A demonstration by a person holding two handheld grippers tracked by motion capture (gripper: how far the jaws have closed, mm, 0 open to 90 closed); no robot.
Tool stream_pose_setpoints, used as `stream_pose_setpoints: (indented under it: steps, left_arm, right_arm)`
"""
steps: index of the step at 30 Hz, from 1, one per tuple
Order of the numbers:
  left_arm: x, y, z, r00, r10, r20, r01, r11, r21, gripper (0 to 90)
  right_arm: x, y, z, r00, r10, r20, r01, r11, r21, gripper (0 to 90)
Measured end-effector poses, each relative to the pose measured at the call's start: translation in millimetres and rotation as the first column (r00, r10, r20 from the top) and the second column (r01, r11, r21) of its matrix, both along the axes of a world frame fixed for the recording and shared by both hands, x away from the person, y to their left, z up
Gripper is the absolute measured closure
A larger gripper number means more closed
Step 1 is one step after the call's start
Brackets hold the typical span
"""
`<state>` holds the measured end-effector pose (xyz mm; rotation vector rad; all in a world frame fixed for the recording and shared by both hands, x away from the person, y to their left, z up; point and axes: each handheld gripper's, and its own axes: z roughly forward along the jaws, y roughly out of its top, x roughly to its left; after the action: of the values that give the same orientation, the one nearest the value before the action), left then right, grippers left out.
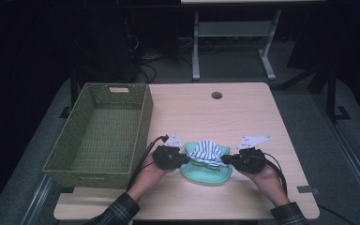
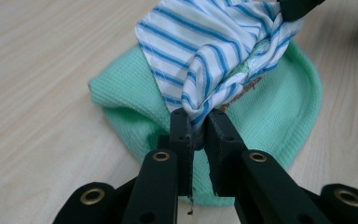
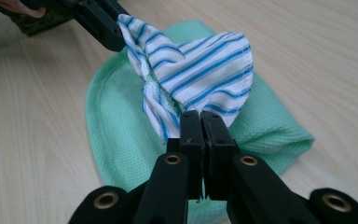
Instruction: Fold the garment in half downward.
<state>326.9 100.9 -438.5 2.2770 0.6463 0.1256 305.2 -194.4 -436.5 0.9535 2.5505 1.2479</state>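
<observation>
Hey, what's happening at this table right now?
A person is working with a claw in each hand. The left claw and the right claw are both clamped on opposite ends of a blue-striped white cloth, holding it bunched up just above a green cloth lying on the wooden table. A green woven basket sits to the left, with nothing visible inside.

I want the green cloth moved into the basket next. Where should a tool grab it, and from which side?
Grip the green cloth at its curved near edge, coming in low from the person's side. That edge lies bare on the table; the striped cloth, held by both tools, covers the middle.
</observation>
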Motion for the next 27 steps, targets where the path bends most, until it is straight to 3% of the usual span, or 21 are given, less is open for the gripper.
stream_pose_setpoints:
  steps: [12,16,20,23,27]
  left_arm:
    - [-11.6,-0.1,-18.7,0.9969,-0.036,-0.070,0.040,0.9969,0.068,80.4]
    - [-15.5,-0.1,-20.4,0.9948,-0.041,-0.094,0.047,0.9970,0.061,80.5]
    - [-18.8,-0.4,-19.9,0.9942,-0.057,-0.091,0.063,0.9957,0.068,79.6]
    - [-19.6,0.0,-16.9,0.9941,-0.049,-0.096,0.054,0.9975,0.046,74.1]
    - [-20.8,1.1,-6.0,0.9963,-0.045,-0.073,0.046,0.9987,0.019,65.4]
  right_arm:
    - [-12.8,4.9,-14.2,0.9986,0.034,-0.041,-0.035,0.999,-0.029,87.2]
    - [-14.3,4.7,-21.3,0.9974,0.039,-0.060,-0.041,0.998,-0.041,87.1]
    - [-16.2,5.3,-25.1,0.9957,0.040,-0.084,-0.044,0.997,-0.055,86.9]
    - [-16.5,4.3,-23.6,0.9969,0.039,-0.068,-0.043,0.998,-0.052,85.7]
    - [-17.0,-0.2,-18.2,0.9979,0.030,-0.058,-0.031,0.999,-0.024,80.9]
